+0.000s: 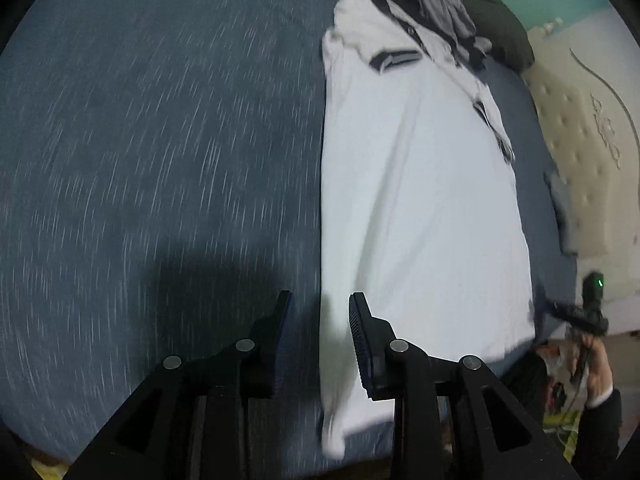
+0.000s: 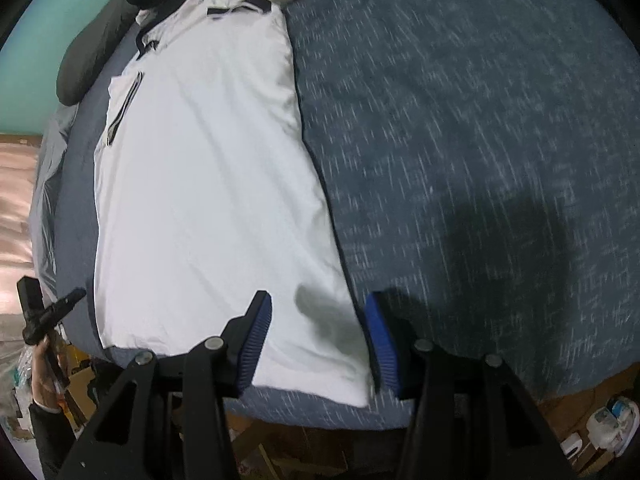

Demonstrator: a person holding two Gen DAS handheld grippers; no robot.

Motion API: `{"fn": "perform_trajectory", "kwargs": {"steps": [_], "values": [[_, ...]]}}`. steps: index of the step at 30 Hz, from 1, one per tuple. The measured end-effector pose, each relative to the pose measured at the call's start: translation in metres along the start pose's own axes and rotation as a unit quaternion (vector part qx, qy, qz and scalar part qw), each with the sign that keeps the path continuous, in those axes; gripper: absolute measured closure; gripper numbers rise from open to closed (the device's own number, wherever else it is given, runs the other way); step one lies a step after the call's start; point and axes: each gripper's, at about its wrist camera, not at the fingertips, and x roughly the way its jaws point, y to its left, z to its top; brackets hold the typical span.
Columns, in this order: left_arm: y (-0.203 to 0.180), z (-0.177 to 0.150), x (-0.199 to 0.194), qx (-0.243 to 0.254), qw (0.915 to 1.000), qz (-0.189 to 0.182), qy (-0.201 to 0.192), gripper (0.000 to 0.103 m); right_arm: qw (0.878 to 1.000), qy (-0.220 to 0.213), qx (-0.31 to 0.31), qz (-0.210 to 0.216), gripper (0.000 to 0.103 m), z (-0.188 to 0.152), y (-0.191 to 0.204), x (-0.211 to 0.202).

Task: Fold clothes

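Observation:
A white garment [image 1: 420, 200] with dark trim lies flat and lengthwise on a blue-grey speckled bed [image 1: 160, 140]. My left gripper [image 1: 320, 300] hovers open above the garment's near left edge, which runs between the jaws. In the right wrist view the same garment [image 2: 208, 184] shows, and my right gripper [image 2: 316, 300] is open over its near right corner. Blue ribbed pads [image 2: 382, 340] are bare, nothing is clamped. Each view catches the other gripper small at the side, the right gripper [image 1: 588, 312] and the left gripper [image 2: 44, 312], each in a hand.
A heap of grey and dark clothes [image 1: 440, 0] and a dark pillow [image 2: 92, 60] lie at the garment's far end. A cream quilted panel [image 1: 580, 140] stands beyond the bed. The bed's near edge drops to a wooden floor with clutter [image 2: 608, 424].

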Motion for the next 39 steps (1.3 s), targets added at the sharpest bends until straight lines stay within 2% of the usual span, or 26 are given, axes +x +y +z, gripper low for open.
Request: {"fn": "perform_trajectory", "kwargs": {"steps": [5, 7, 9, 11, 15, 16, 19, 20, 25, 32, 39], "values": [[-0.020, 0.041, 0.020, 0.014, 0.9996, 0.013, -0.022, 0.073, 1.000, -0.013, -0.007, 0.000, 0.053, 0.012, 0.007, -0.005], [-0.035, 0.059, 0.041, 0.016, 0.9993, 0.020, -0.027, 0.073, 1.000, -0.016, -0.010, -0.002, 0.053, 0.013, 0.013, -0.003], [-0.030, 0.070, 0.045, 0.017, 0.9991, 0.027, -0.029, 0.073, 1.000, -0.018, -0.012, -0.003, 0.053, 0.013, 0.023, 0.002], [-0.041, 0.085, 0.066, 0.018, 0.9987, 0.036, -0.030, 0.073, 1.000, -0.018, -0.011, -0.003, 0.053, 0.019, 0.031, 0.009], [-0.024, 0.093, 0.074, 0.005, 0.9988, 0.038, -0.029, 0.074, 1.000, -0.016, -0.007, -0.001, 0.053, 0.033, 0.035, 0.017], [-0.022, 0.095, 0.076, 0.002, 0.9989, 0.036, -0.029, 0.078, 1.000, -0.015, -0.006, -0.001, 0.053, 0.045, 0.033, 0.017], [-0.021, 0.097, 0.077, 0.008, 0.9988, 0.037, -0.032, 0.096, 1.000, -0.013, -0.006, -0.003, 0.053, 0.050, 0.032, 0.023], [-0.021, 0.098, 0.077, 0.009, 0.9987, 0.038, -0.032, 0.098, 1.000, -0.014, -0.006, -0.003, 0.053, 0.052, 0.033, 0.023], [-0.021, 0.102, 0.078, 0.018, 0.9984, 0.040, -0.037, 0.099, 1.000, -0.016, -0.007, 0.002, 0.053, 0.057, 0.035, 0.026], [0.004, 0.108, 0.073, -0.025, 0.9983, 0.026, -0.045, 0.099, 1.000, -0.016, -0.004, 0.004, 0.053, 0.060, 0.038, 0.032], [0.000, 0.100, 0.068, -0.018, 0.9988, 0.020, -0.041, 0.097, 1.000, -0.016, -0.001, 0.005, 0.053, 0.059, 0.036, 0.031]]}}
